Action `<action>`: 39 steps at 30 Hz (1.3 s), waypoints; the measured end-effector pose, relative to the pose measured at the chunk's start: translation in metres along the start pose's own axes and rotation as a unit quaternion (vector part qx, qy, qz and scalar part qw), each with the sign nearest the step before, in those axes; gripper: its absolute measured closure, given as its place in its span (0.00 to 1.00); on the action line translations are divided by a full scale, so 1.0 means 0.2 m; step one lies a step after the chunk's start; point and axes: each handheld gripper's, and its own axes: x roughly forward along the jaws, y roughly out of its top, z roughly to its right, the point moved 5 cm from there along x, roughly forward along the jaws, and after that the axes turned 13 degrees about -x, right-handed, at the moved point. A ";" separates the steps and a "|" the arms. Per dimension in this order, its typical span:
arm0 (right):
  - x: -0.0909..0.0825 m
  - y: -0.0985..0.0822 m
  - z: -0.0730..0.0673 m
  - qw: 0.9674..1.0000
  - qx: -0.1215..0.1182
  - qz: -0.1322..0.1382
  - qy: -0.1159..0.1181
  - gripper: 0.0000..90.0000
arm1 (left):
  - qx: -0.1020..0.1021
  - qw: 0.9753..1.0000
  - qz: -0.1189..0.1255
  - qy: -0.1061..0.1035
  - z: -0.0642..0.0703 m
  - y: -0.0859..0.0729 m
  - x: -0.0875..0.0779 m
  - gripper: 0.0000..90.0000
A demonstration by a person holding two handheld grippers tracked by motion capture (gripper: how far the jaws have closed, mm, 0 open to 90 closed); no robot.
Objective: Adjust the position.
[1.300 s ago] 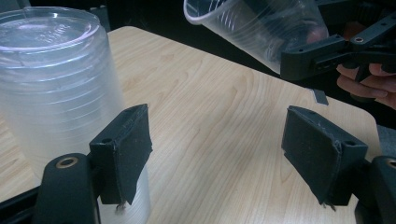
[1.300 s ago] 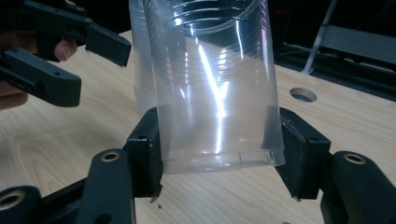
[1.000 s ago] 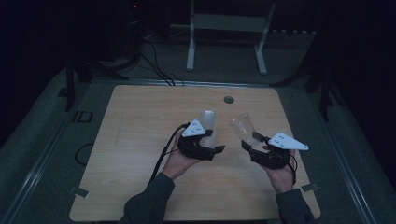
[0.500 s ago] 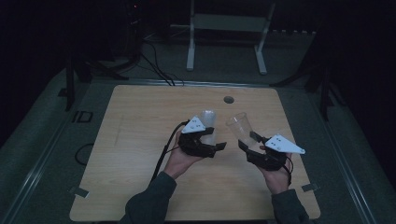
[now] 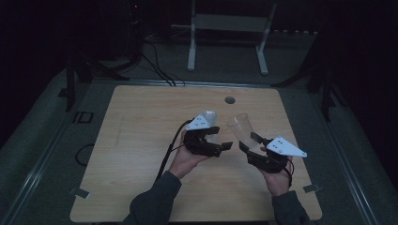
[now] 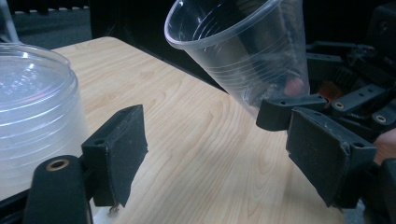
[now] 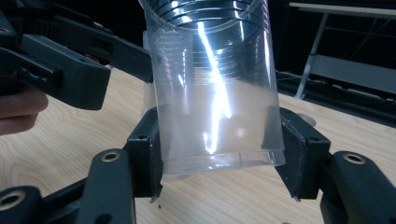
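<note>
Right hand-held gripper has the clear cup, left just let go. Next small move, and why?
Probably back the left hand-held gripper away from the stack of cups. Its jaws have just been opening and nothing sits between them; the stack stands beside one jaw. The right hand-held gripper clamps the clear cup near its base, tilted above the table, so it looks separated.

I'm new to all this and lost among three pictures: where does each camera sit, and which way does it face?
High view: above the table, looking down; forearms, left gripper, right gripper.
Left gripper view: on that gripper, along its open jaws past the cup stack.
Right gripper view: between jaws clamping the clear plastic cup.
Shared: that cup, in all three.
</note>
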 end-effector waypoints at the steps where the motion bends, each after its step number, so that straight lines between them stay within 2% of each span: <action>1: 0.00 0.00 0.00 1.000 -0.001 0.002 -0.001 0.46 | -0.002 1.000 0.000 -0.002 0.00 0.00 0.00 0.21; 13: 0.00 0.01 -0.01 1.000 0.007 0.015 -0.010 0.46 | -0.021 0.999 0.016 -0.021 0.02 0.03 0.01 0.20; 17: 0.01 0.01 -0.01 1.000 0.009 0.020 -0.012 0.46 | -0.016 1.000 0.013 -0.019 0.03 0.03 0.02 0.20; 27: 0.01 0.02 -0.04 1.000 0.008 0.028 -0.010 0.46 | -0.030 0.999 0.020 -0.027 0.05 0.05 0.03 0.20; 39: 0.01 0.02 -0.05 0.999 0.006 0.037 -0.011 0.46 | -0.033 0.998 0.025 -0.038 0.07 0.06 0.06 0.19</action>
